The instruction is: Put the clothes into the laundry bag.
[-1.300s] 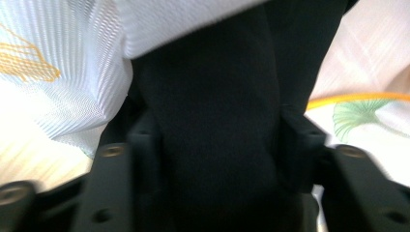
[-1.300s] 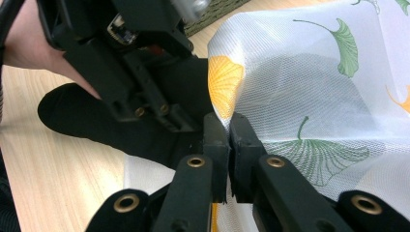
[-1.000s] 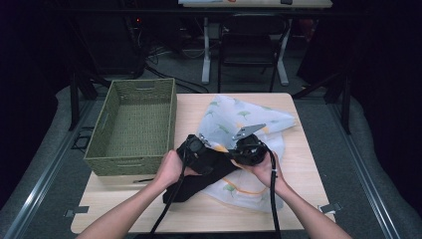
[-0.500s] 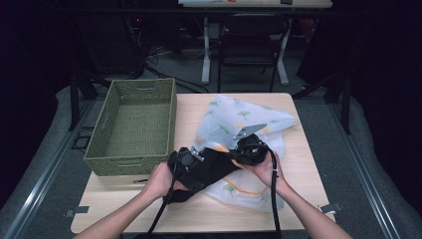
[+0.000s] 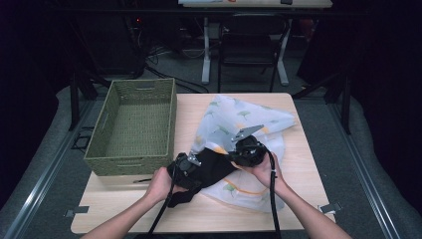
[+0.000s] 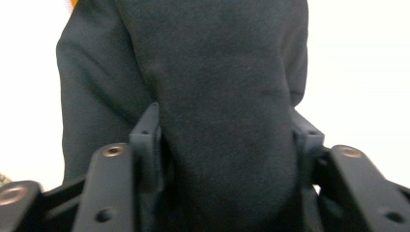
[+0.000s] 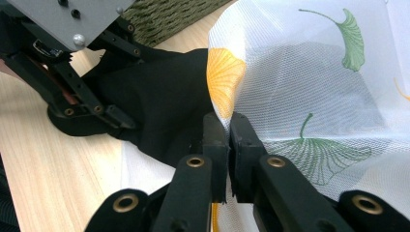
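A white mesh bag (image 5: 239,117) printed with green and orange leaves lies on the wooden table (image 5: 298,149). A black garment (image 5: 214,167) stretches from the bag's mouth toward the front left. My left gripper (image 5: 186,167) has just been closing. In the left gripper view a thick fold of the black garment (image 6: 212,63) fills the gap of the left gripper (image 6: 225,130), and both pads press on it. My right gripper (image 5: 231,157) is shut on the mesh bag's edge (image 7: 309,87) and holds it up beside the black garment (image 7: 169,106).
A green woven basket (image 5: 130,164) stands on the table's left half, just behind my left hand. Its corner (image 7: 174,14) is in the right gripper view. Bare wood lies along the table's front edge and at the right of the bag. Black cables trail back from both grippers.
My left gripper has come down toward the table's front and closed on a fold of the black garment. The right gripper and the bag edge have stayed put.
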The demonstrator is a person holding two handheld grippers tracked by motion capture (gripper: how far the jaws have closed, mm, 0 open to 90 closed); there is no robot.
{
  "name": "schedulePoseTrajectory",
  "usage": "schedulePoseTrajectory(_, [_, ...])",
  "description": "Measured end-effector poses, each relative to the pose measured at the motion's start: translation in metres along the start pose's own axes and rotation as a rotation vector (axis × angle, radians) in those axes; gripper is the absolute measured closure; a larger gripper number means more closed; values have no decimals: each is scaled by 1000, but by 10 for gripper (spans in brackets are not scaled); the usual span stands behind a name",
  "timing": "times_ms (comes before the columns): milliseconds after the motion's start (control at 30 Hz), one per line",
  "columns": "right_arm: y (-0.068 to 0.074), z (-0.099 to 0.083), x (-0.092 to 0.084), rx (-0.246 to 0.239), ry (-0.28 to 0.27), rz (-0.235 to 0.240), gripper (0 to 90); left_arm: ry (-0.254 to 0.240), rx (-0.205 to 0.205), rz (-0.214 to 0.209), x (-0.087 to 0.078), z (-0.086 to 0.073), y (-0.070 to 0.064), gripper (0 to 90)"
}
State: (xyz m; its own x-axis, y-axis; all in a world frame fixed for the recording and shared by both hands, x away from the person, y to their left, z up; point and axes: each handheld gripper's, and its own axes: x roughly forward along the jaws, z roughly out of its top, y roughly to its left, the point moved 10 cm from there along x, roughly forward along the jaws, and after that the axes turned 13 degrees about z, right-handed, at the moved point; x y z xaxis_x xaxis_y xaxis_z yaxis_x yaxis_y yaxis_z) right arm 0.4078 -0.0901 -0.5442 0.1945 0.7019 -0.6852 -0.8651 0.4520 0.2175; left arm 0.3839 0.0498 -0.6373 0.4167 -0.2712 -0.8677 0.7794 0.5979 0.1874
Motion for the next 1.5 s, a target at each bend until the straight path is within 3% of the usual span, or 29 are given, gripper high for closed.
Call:
schedulePoseTrajectory(233, [1, -1, 0, -3, 4, 0, 875, -18, 9, 25, 0, 1, -1, 721])
schedulePoseTrajectory(367, [0, -1, 0, -9, -1, -2, 876, -60, -22, 39, -1, 2, 0, 756])
schedulePoseTrajectory(500, [0, 0, -1, -9, -9, -4, 877, -92, -38, 54, -3, 5, 1, 770])
schedulePoseTrajectory(667, [1, 3, -2, -15, -22, -3, 879, -124, -62, 41, -10, 15, 0, 778])
schedulePoseTrajectory(767, [2, 6, -4, -16, -35, 1, 879, -153, -83, 21, -13, 25, -3, 779])
schedulePoseTrajectory(933, [3, 8, -6, -13, -54, 4, 879, -187, -71, 26, -14, 43, -7, 779])
schedulePoseTrajectory(1133, [6, 11, -9, -13, -73, 9, 879, -238, -87, 37, -13, 65, -7, 779])
schedulePoseTrajectory(1500, [12, 16, -11, -10, -100, 38, 879, -339, -171, 67, -11, 96, -2, 777])
